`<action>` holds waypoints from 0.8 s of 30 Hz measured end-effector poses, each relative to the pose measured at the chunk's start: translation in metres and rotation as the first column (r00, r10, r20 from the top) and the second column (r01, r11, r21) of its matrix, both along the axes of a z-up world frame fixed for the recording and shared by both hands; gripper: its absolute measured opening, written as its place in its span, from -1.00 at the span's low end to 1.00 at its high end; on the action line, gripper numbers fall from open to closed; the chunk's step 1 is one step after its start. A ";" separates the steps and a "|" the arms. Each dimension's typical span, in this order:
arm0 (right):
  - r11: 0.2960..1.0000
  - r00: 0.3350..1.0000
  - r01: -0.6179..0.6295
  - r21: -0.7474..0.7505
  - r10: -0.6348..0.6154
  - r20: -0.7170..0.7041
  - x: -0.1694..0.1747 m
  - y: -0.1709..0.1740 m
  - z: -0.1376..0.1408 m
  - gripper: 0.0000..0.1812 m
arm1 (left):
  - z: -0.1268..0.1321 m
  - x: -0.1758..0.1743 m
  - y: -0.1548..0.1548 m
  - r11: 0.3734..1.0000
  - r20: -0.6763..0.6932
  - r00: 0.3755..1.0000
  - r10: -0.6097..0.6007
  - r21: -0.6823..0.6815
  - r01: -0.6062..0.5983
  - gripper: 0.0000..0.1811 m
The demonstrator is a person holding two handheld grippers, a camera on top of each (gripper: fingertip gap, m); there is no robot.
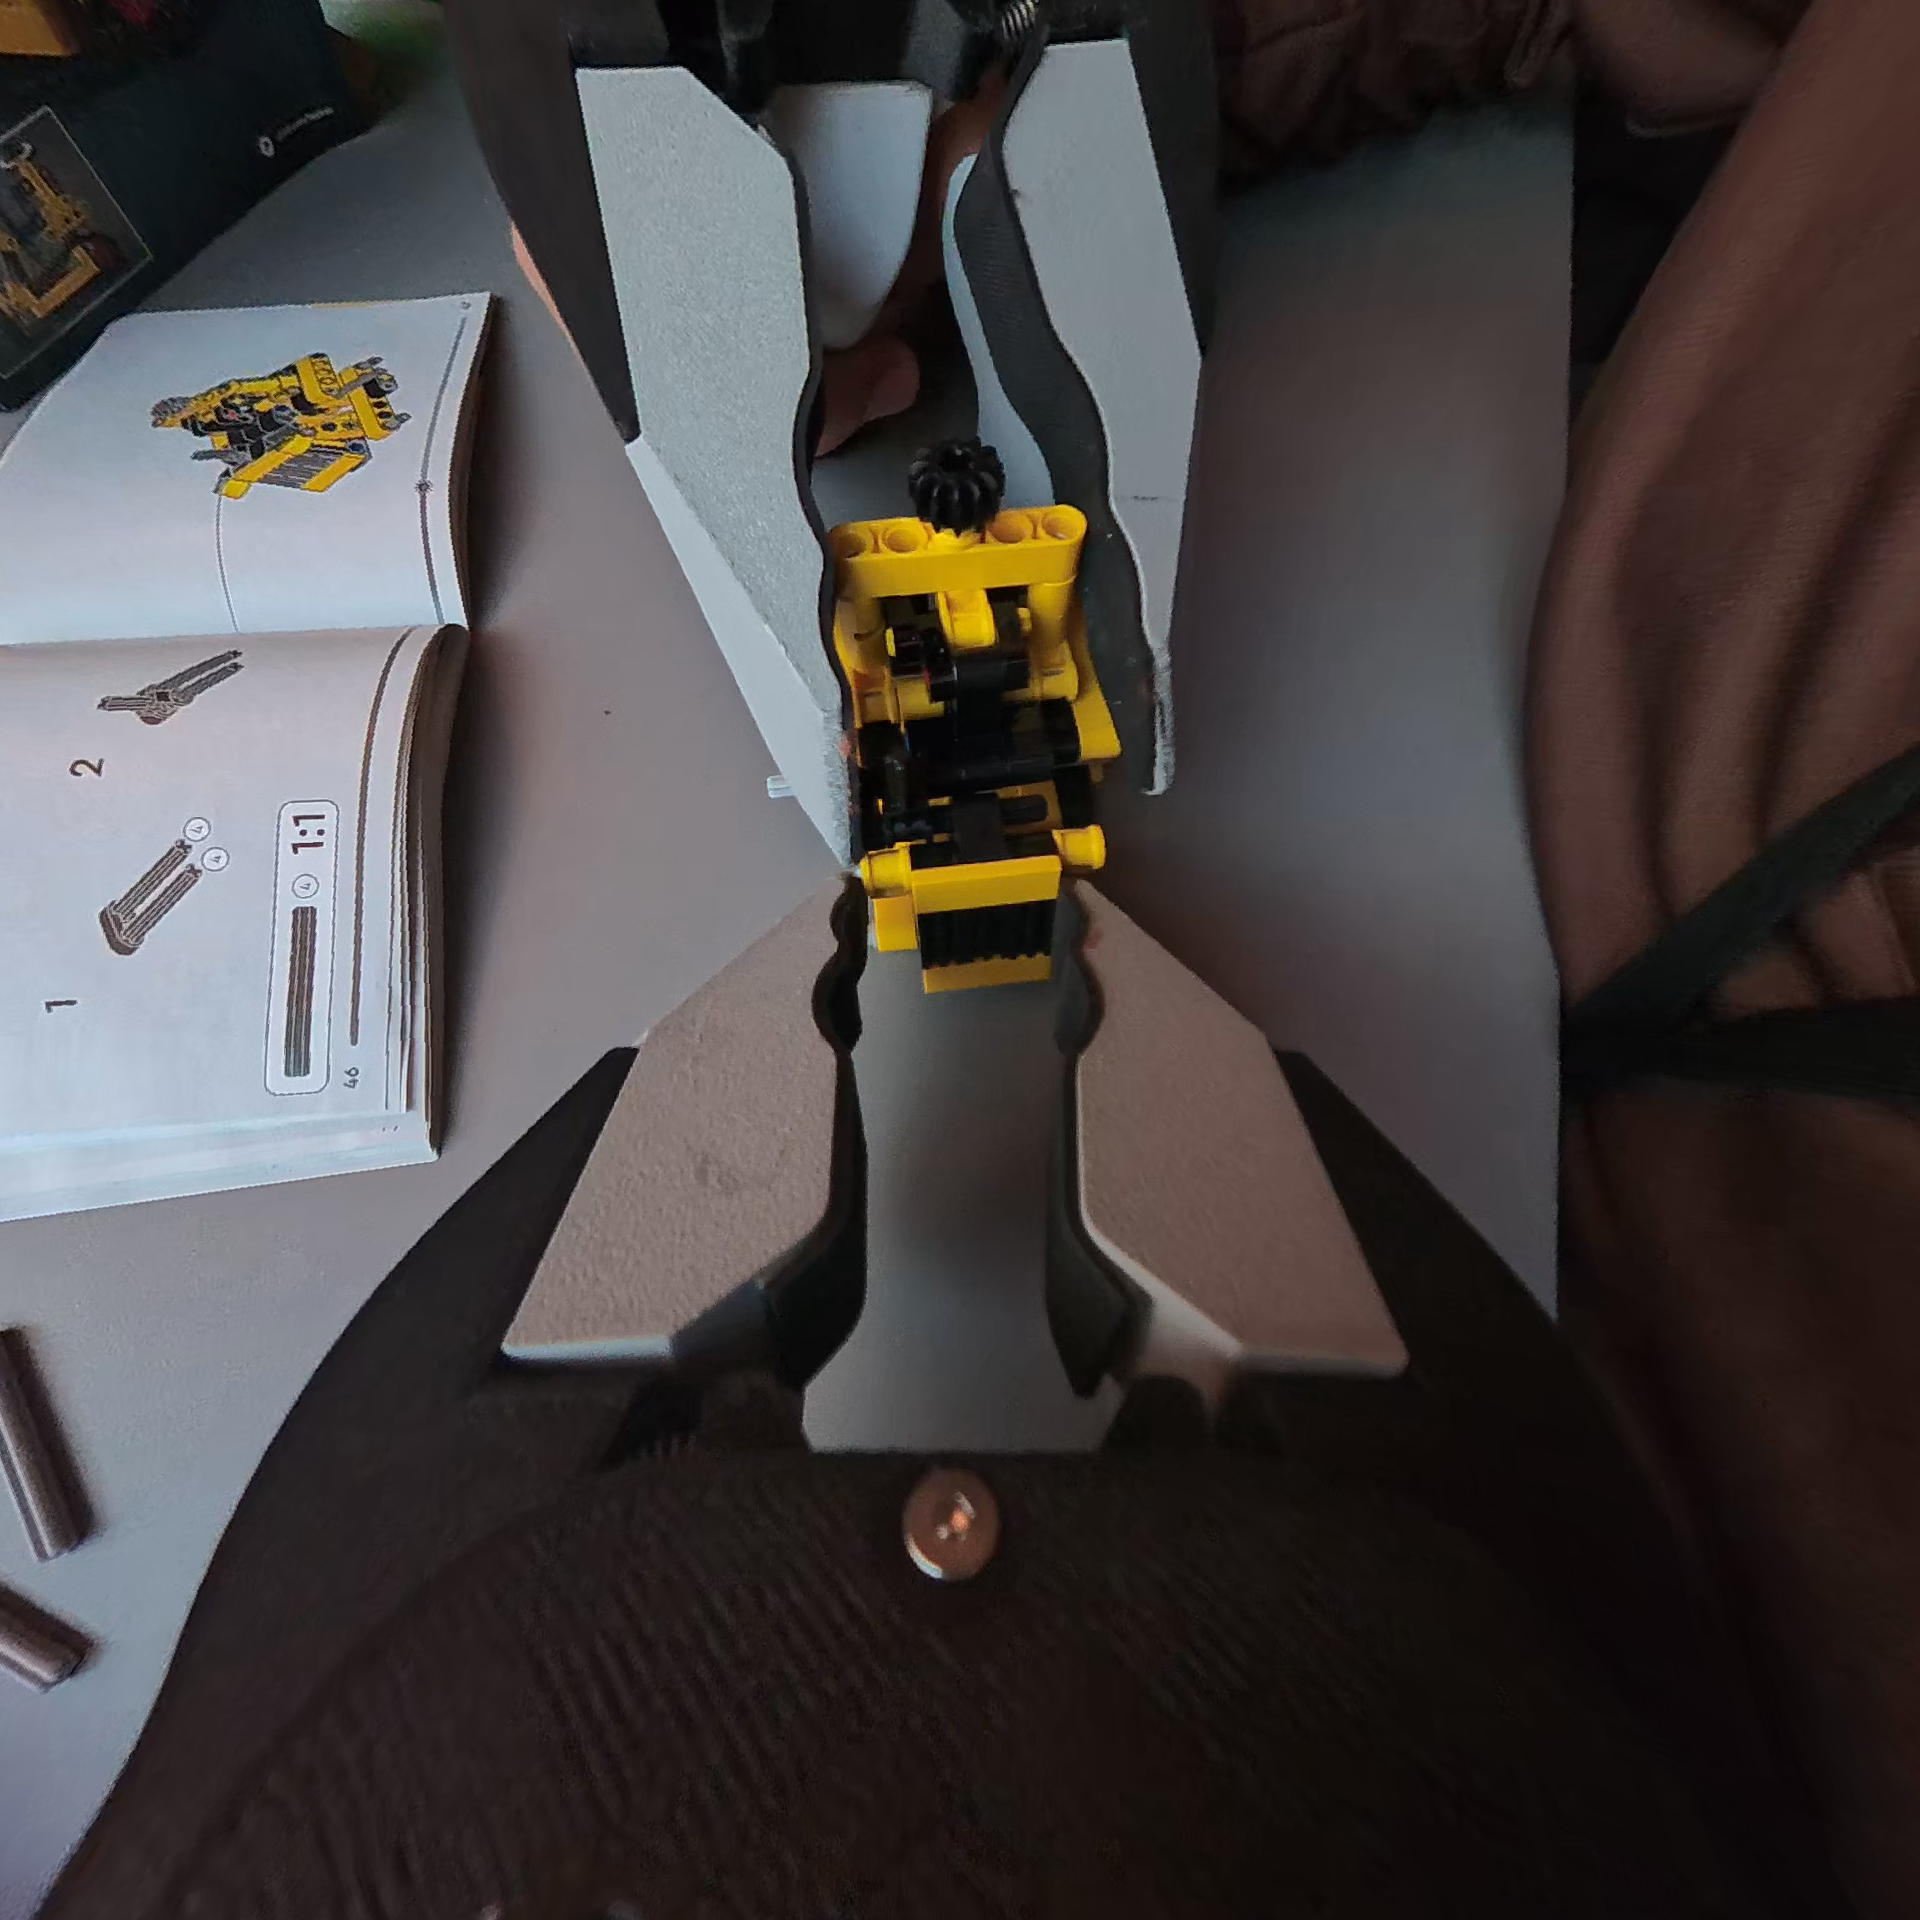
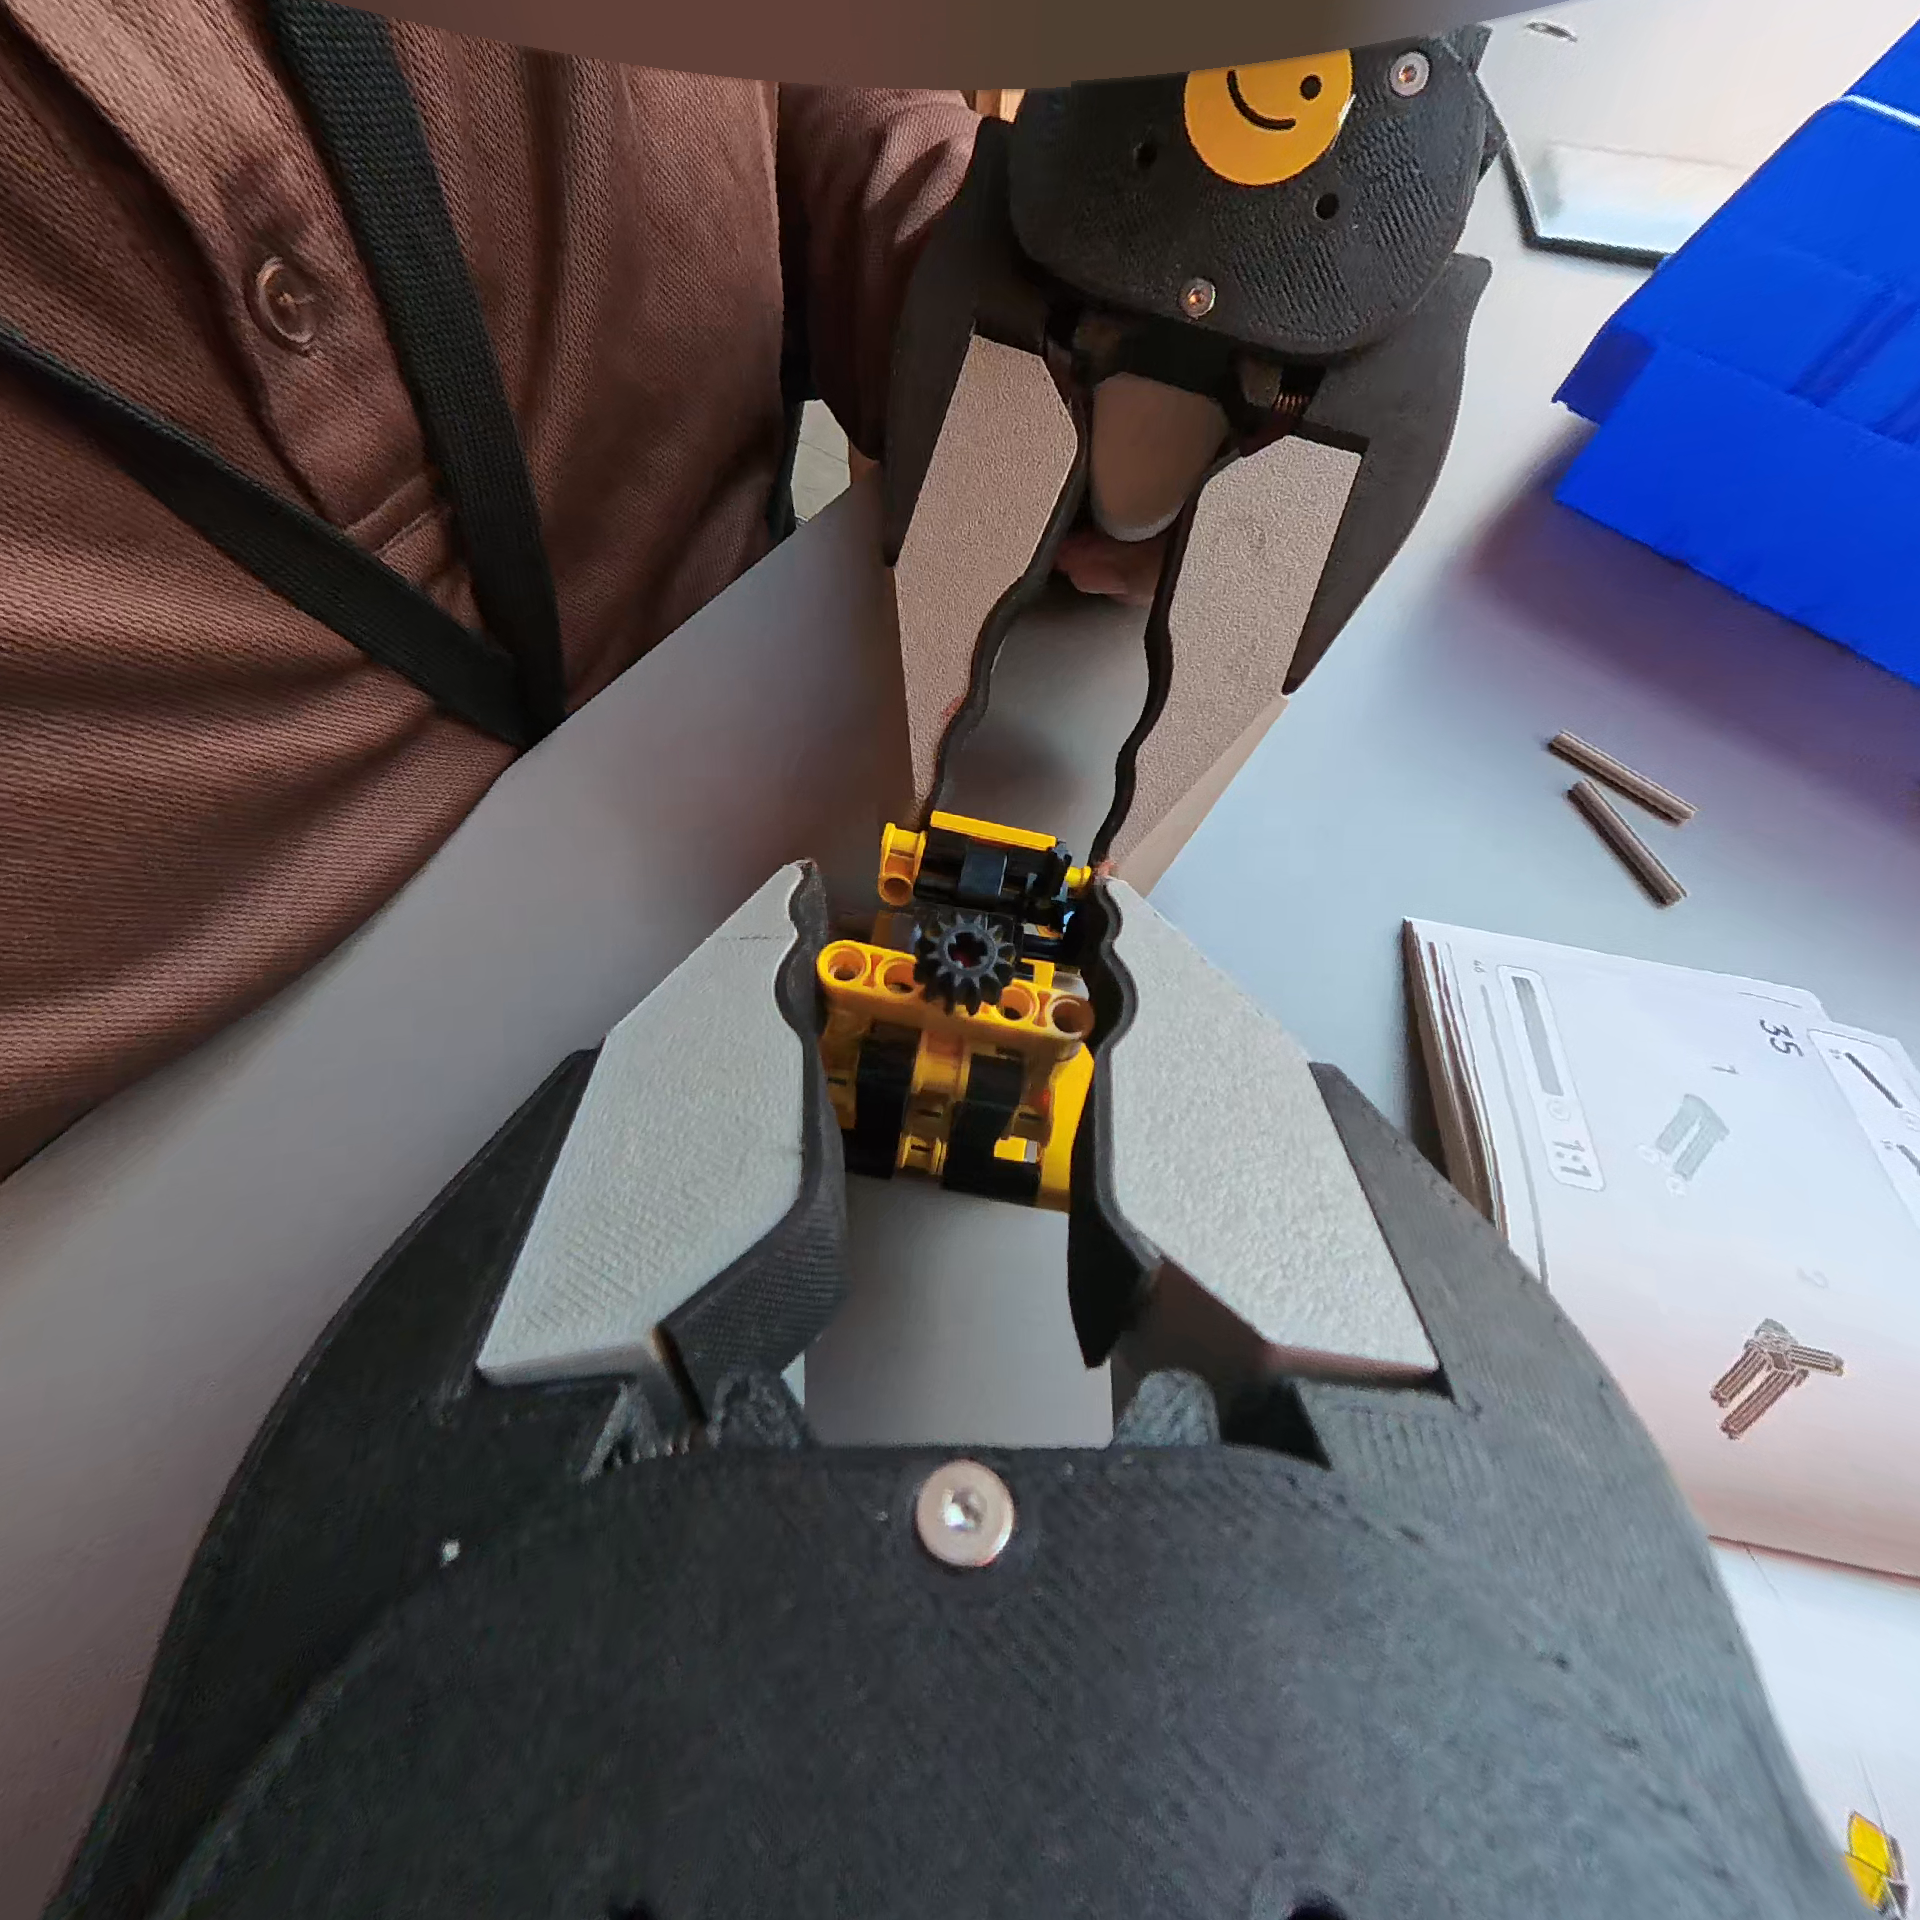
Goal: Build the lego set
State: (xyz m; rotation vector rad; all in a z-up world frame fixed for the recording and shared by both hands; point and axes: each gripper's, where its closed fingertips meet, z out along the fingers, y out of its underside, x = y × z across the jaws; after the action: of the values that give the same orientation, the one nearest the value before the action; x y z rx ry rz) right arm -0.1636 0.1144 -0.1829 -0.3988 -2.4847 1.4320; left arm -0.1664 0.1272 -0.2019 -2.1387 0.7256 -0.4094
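A small yellow and black lego model (image 1: 971, 727) with a black gear (image 1: 956, 483) on one end is held just above the grey table (image 1: 623, 675). My right gripper (image 2: 956, 894) is shut on the model's sides (image 2: 956, 1070), near the gear (image 2: 966, 961). It comes in from the top of the left wrist view (image 1: 997, 810). My left gripper (image 1: 961, 914) faces it and its fingertips close on the model's other end, the one with the black grille. In the right wrist view the left gripper (image 2: 1013, 842) reaches in from above.
An open instruction booklet (image 1: 229, 831) lies on the table beside the grippers and also shows in the right wrist view (image 2: 1714, 1247). Dark brown rods (image 2: 1621, 810) lie near it. A blue bin (image 2: 1787, 416) stands beyond. A person in a brown shirt (image 2: 312, 520) sits close behind. Only a small space, under 4 cm, lies between the two pairs of fingers.
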 end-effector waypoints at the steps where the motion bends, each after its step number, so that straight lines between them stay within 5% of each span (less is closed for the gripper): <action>1: 1.000 1.000 0.007 0.001 -0.007 -0.001 -0.001 0.000 0.000 -0.48 | 0.000 0.000 0.000 1.000 -0.009 1.000 0.005 0.006 -0.005 -0.64; 11: 0.981 0.981 0.192 0.008 -0.192 -0.016 -0.013 0.008 0.000 -0.48 | 0.001 -0.011 0.008 0.991 -0.013 0.991 0.133 0.014 -0.133 -0.75; 24: 0.978 0.977 0.210 0.000 -0.210 -0.018 -0.014 0.011 0.001 -0.48 | 0.001 -0.011 0.009 0.991 0.000 0.991 0.134 0.006 -0.134 -0.74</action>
State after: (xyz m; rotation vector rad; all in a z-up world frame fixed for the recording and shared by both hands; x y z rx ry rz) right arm -0.1781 0.1254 -0.1818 -0.6248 -2.3483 1.3419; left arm -0.1770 0.1365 -0.2012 -2.1670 0.5789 -0.3350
